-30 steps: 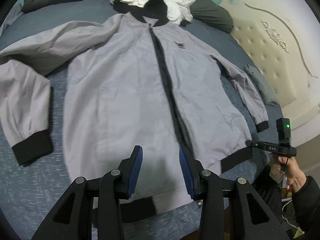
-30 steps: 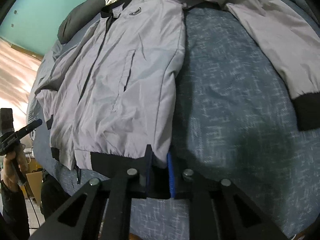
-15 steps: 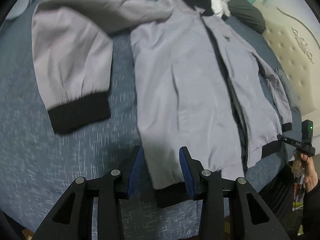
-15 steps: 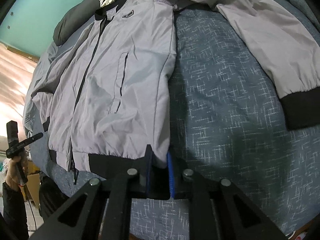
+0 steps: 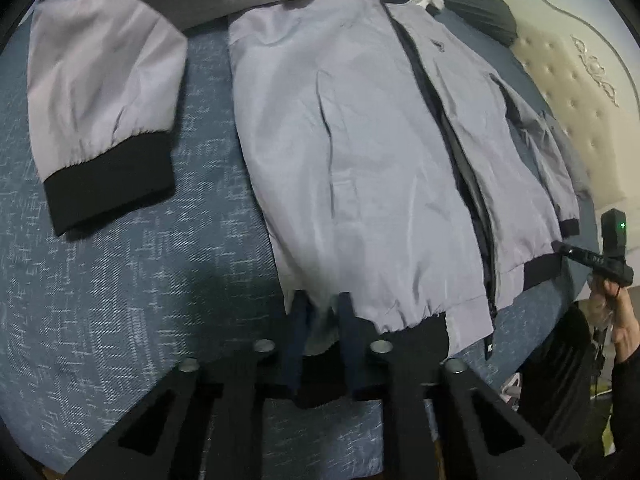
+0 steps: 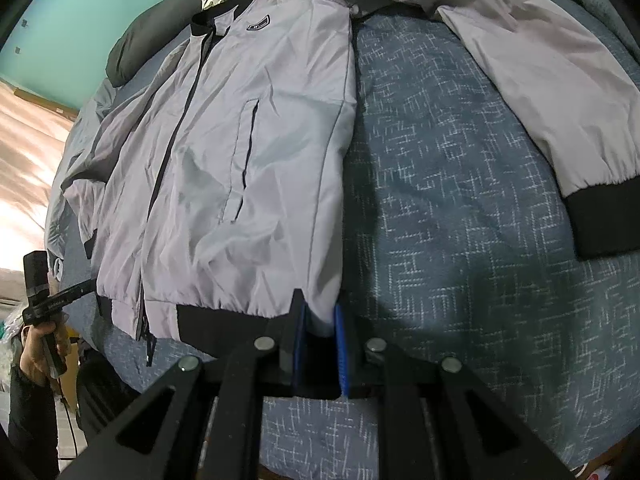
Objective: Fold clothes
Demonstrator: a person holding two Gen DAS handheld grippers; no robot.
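Since the earlier frame, the left gripper has dropped from above the middle of the grey jacket to its lower left hem corner, and its jaws are closing on that corner, with grey fabric and the black waistband bunched between the pads. In the left wrist view the jacket lies zipped and face up across the centre of the blue bedspread, collar toward the top of the frame. One sleeve bends down the upper left, its black cuff flat on the bedspread, well apart from the body. At the far right edge a hand holds the other tool.

In the right wrist view, the right gripper sits at bottom centre, clamped on the opposite hem corner, fabric pinched between its blue pads. It has not shifted. The other sleeve runs along the upper right to its black cuff at the right edge.

With both bottom corners gripped or nearly so, the hem looks ready to be lifted and carried toward the collar for a first fold.
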